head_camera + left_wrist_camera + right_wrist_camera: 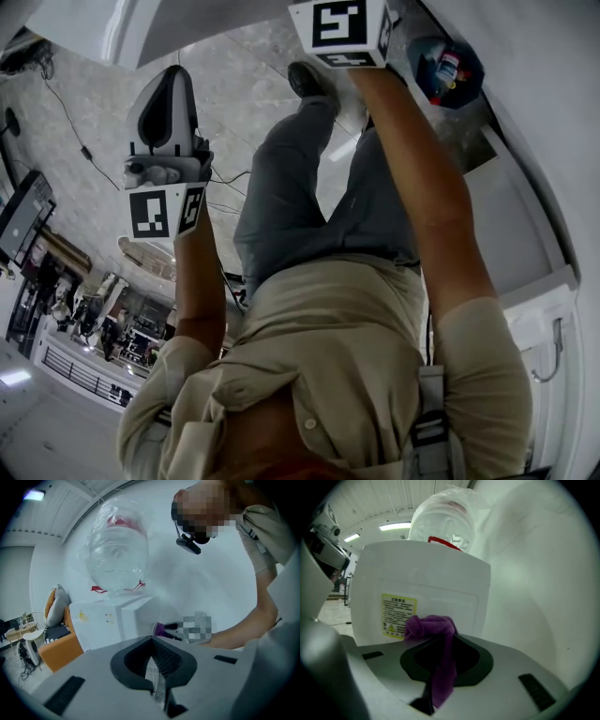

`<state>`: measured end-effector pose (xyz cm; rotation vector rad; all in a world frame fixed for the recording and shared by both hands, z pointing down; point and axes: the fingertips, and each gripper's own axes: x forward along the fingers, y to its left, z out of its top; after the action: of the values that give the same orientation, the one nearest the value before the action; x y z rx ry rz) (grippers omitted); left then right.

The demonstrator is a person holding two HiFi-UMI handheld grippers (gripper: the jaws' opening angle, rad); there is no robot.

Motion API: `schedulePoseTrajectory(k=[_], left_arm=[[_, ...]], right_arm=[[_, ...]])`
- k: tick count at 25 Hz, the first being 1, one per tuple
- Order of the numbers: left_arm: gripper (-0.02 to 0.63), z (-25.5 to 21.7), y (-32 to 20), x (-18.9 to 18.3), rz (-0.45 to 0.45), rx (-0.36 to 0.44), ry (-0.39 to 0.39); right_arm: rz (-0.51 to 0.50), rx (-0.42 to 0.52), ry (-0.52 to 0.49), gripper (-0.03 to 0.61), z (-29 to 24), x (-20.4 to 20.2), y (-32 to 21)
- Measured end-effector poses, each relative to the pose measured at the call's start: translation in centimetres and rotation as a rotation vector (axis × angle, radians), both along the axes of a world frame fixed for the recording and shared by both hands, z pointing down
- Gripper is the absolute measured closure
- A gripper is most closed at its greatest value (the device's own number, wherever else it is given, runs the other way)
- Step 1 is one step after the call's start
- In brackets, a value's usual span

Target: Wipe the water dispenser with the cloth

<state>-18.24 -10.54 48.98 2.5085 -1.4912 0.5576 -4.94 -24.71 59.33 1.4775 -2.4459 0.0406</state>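
Your right gripper point(443, 641) pinches the crumpled purple cloth point(429, 625) just in front of the white boxy water dispenser point(440, 585), near its yellow label point(399, 616). Wiping looks about to begin, so press the cloth flat against that panel. Your left gripper point(152, 641), jaws pressed together and empty, hangs apart from the dispenser.

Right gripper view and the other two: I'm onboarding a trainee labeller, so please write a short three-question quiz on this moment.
1. True or false: the right gripper is clamped on a purple cloth.
2. What stands on top of the white water dispenser? A) a kettle B) a clear water bottle, neck down C) a cardboard box
3. Fill in: the left gripper has its jaws ____, with nothing between them.

Key: 1 true; 2 B; 3 together.
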Motion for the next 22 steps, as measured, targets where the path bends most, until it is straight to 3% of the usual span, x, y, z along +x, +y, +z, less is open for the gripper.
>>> schedulePoseTrajectory(k=[11,18,22], left_arm=[[0.597,1.2,-0.4,1.5,-0.004,-0.014,-0.002],[0.597,1.9,0.0,2.4,0.015,-0.024,-0.001],[0.597,2.0,0.0,2.1,0.016,-0.026,0.002]], right_arm=[[-0.230,-0.029,-0.077,0.515,0.8,-9.0,9.0],[-0.264,-0.007,-0.062,0.514,1.3,-8.9,9.0],[-0.204,-0.024,-0.036,0.514,2.6,-6.6,6.5]])
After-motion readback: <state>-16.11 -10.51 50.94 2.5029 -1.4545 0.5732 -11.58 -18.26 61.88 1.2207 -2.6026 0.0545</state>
